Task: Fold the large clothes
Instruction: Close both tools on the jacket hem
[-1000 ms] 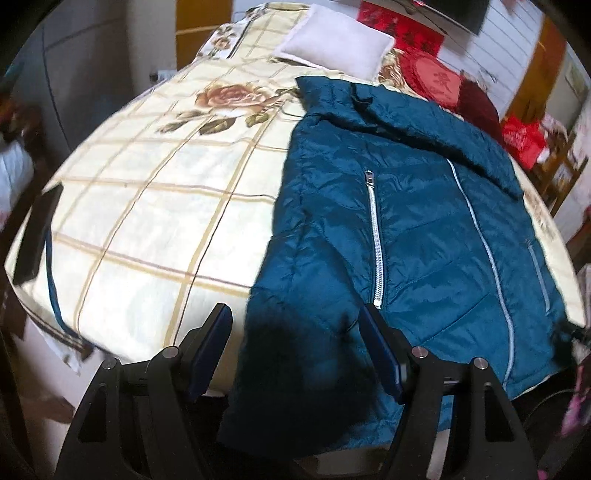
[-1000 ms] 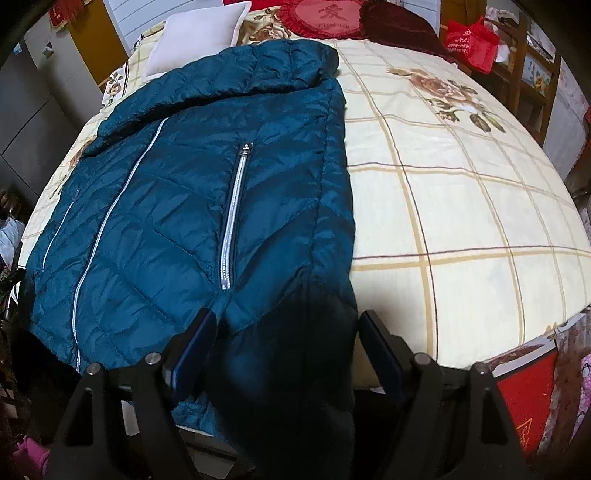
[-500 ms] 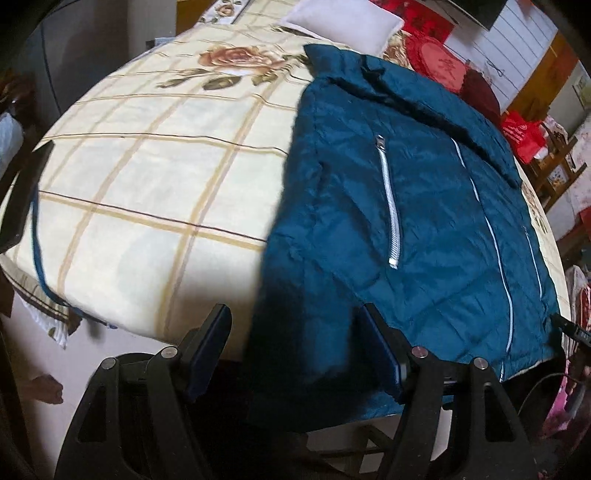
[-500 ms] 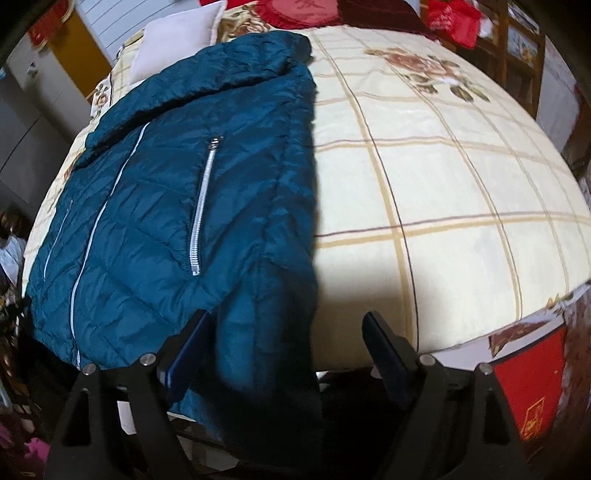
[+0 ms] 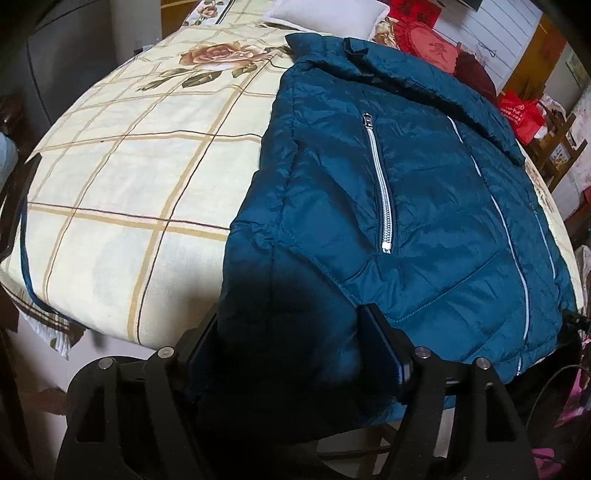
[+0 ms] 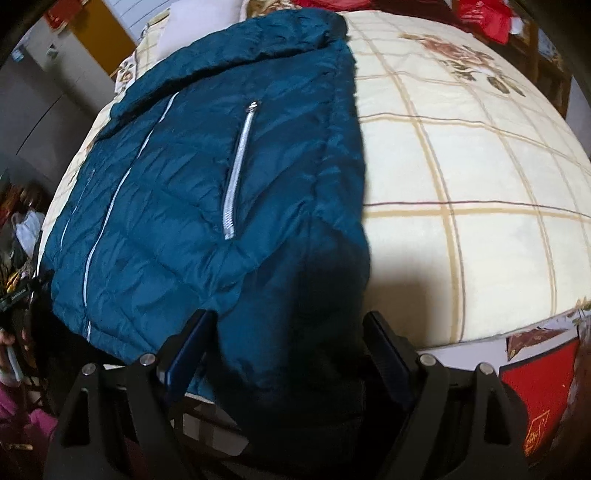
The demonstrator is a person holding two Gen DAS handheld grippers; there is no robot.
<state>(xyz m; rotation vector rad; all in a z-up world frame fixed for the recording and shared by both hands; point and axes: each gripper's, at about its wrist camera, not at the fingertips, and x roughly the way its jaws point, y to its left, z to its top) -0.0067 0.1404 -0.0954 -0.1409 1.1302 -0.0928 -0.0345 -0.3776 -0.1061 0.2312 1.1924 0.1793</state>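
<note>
A teal quilted jacket point(image 5: 424, 192) lies front up on the bed, with silver pocket zippers and a pale front zipper line; it also shows in the right wrist view point(image 6: 177, 192). Its sleeve ends hang over the bed's near edge. My left gripper point(image 5: 288, 332) is open, its jaws standing on either side of the jacket's left sleeve end point(image 5: 288, 347). My right gripper point(image 6: 288, 336) is open, its jaws standing on either side of the right sleeve end point(image 6: 295, 325). Neither gripper has closed on the cloth.
The bed has a cream checked sheet point(image 5: 122, 177) with rose prints. A white pillow point(image 5: 325, 16) and red cushions point(image 5: 424, 40) lie at the head. A red bag point(image 5: 521, 114) and shelves stand beside the bed.
Both grippers have moved forward and down toward the bed edge, so the sleeve ends now sit deeper between the open jaws. The jacket has not moved.
</note>
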